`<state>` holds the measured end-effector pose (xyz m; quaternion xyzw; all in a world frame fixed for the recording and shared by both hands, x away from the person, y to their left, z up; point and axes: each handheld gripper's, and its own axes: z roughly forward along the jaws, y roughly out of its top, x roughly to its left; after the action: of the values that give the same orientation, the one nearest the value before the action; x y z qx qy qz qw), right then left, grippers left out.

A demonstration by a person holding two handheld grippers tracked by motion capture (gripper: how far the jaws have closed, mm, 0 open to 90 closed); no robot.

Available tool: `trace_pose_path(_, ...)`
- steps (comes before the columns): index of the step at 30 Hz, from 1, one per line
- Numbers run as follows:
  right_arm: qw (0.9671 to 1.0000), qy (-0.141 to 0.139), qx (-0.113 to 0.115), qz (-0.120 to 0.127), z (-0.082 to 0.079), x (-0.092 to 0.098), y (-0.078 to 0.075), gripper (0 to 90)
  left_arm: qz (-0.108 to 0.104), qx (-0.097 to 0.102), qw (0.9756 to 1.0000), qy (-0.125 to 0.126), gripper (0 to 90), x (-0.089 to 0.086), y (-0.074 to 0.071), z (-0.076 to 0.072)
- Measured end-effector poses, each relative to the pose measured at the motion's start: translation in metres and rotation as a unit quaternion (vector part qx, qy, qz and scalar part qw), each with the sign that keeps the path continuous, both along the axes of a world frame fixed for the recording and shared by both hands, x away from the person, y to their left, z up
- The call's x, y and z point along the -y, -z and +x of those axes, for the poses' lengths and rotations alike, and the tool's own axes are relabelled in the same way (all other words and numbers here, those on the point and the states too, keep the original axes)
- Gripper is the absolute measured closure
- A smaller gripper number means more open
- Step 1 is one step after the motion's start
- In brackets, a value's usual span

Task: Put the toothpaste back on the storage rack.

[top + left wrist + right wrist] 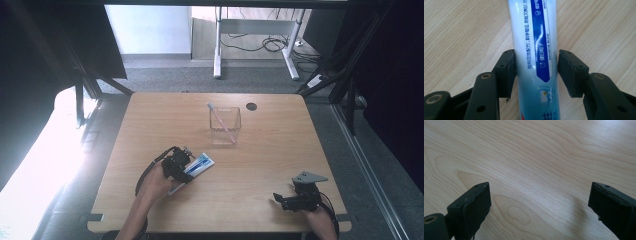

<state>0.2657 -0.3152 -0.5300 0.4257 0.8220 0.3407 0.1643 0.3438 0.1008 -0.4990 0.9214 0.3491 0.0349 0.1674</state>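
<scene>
A white and blue toothpaste tube [201, 163] [534, 45] lies flat on the wooden table [260, 160], left of the middle. My left gripper [186, 168] [536, 68] reaches down over it, one jaw on each side of the tube. The left pad [509, 72] is at the tube's edge and a thin gap shows at the right pad [567, 72], so the gripper is open around it. Near the table's front right, my right gripper [278, 199] [539, 202] stands wide open over bare wood with nothing between its jaws.
A clear square cup [225, 131] stands past the middle of the table with a pink toothbrush [220, 119] leaning in it. A dark round hole [251, 106] is in the tabletop behind it. Dark frame posts flank the table.
</scene>
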Motion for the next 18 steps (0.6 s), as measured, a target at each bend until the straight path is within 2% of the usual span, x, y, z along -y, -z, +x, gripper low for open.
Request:
trace_pose_path(10, 1.0000, -0.001, 0.000, -0.001, -0.0002, -0.0002, 0.0000, 4.5, 0.004, -0.013, 0.9999, -0.011, 50.3, 0.0031, 0.0039, 0.0022)
trace_pose_path(15, 1.0000, 0.000, 0.000, -0.001, -0.0001, 0.0001, 0.0000, 4.5, -0.001, -0.004, 1.0000, -0.007, 64.5, 0.0014, -0.0005, -0.0002)
trace_pose_path(18, 1.0000, 0.000, 0.000, -0.001, -0.0002, 0.0000, 0.0000, 4.5, -0.005, 0.000, 1.0000, -0.004, 68.7, 0.0002, -0.0021, -0.0012)
